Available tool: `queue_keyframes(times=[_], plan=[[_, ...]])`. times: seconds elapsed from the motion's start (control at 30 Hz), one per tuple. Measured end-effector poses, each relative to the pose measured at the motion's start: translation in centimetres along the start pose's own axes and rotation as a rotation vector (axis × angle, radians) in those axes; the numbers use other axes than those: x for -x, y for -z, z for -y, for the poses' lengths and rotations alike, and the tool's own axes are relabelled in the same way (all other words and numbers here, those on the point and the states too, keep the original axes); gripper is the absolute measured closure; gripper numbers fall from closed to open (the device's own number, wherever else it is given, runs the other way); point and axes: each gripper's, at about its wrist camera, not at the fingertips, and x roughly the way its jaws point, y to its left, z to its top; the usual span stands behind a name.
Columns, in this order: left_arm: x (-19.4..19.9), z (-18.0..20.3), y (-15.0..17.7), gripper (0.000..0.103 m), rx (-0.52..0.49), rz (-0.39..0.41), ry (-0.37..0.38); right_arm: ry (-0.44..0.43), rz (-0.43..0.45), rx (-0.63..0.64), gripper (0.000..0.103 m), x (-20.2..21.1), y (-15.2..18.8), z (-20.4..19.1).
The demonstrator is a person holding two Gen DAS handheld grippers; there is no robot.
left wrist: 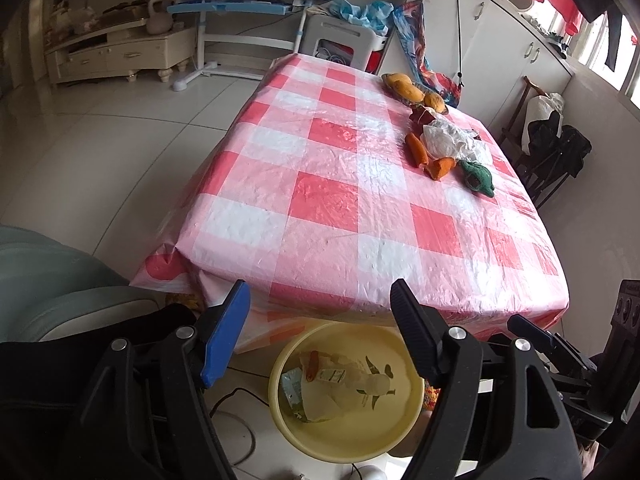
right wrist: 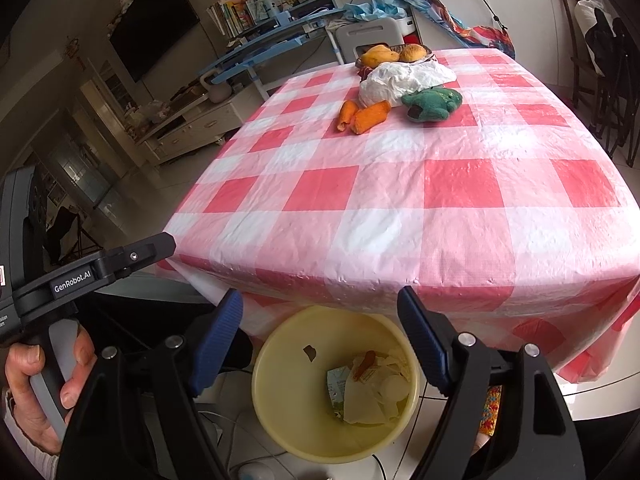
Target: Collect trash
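The yellow bin (left wrist: 346, 436) stands on the floor under the table's near edge, mouth up; the tablecloth (right wrist: 400, 200) overhang and the fingers cover parts of its rim. Inside lies a jumble: a clear bottle (left wrist: 360, 390) on its side, long axis across, crumpled paper and a carton, hard to separate. The left gripper (left wrist: 320, 312) and right gripper (right wrist: 320, 312) hang above it, jaws apart, holding nothing. Plush vegetables (right wrist: 366, 116) cluster at the table's far end.
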Motion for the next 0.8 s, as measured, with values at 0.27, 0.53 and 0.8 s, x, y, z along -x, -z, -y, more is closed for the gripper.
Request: queue_keyframes(times=[0.27,0.53,0.8], plan=[[0.14,-0.27,-0.13,0.034,0.017,0.016,-0.004,0.0,0.003,0.0,0.027,0.09,-0.05,-0.05],[0.14,-0.19,-0.14,0.034,0.015,0.019,-0.005,0.0,0.005,0.0,0.027,0.18,-0.11,-0.1],[0.14,-0.17,-0.14,0.033,0.013,0.02,-0.005,0.0,0.005,0.0,0.027,0.15,-0.12,-0.08]])
